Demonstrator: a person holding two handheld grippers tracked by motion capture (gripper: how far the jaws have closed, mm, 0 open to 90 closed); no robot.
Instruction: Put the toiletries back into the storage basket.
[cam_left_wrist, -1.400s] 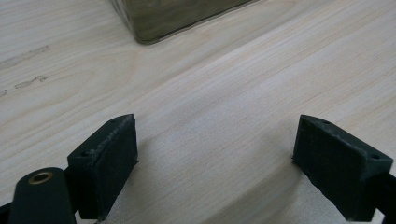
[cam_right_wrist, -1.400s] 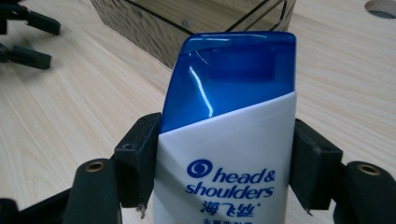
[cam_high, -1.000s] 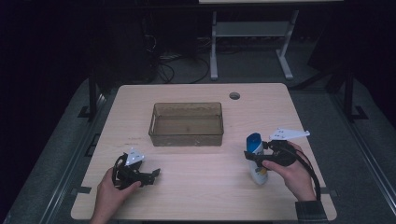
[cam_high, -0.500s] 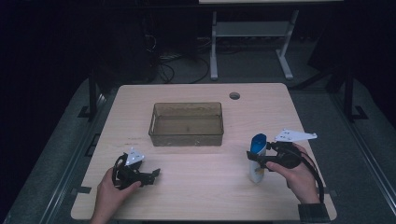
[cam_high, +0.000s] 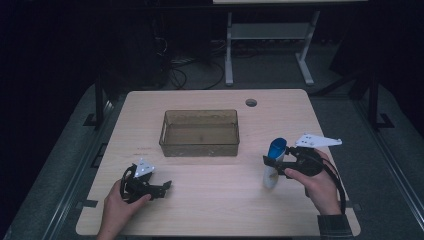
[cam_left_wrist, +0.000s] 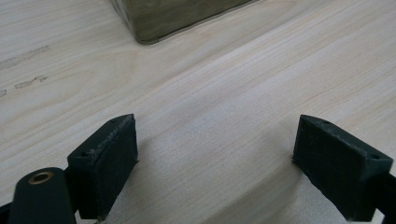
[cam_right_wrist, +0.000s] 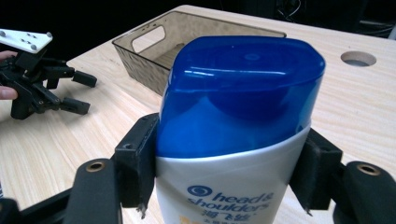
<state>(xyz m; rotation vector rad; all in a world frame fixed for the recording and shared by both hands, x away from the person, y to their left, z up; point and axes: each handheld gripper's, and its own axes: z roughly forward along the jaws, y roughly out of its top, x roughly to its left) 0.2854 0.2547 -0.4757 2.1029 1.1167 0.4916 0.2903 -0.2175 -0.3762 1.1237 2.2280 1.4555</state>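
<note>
A white shampoo bottle (cam_high: 271, 176) with a blue cap (cam_right_wrist: 240, 88) stands upright on the right side of the wooden table (cam_high: 220, 210). My right gripper (cam_high: 273, 162) is shut on it, with one jaw on each side just below the cap. In the right gripper view the right gripper (cam_right_wrist: 229, 163) clasps the bottle (cam_right_wrist: 224, 191) at the seam between cap and body. My left gripper (cam_high: 165, 189) rests low at the table's front left. In its own view the left gripper (cam_left_wrist: 215, 163) is open, with bare wood between the jaws.
A smoky see-through bin (cam_high: 200, 132) sits at the table's middle, back from both hands; its corner (cam_left_wrist: 177, 14) shows ahead of the left jaws. A round cable hole (cam_high: 251, 102) lies behind it. Dark floor and a desk frame (cam_high: 270, 45) lie beyond.
The right gripper has shifted slightly to the right with the bottle still in it. The left gripper has not moved.
</note>
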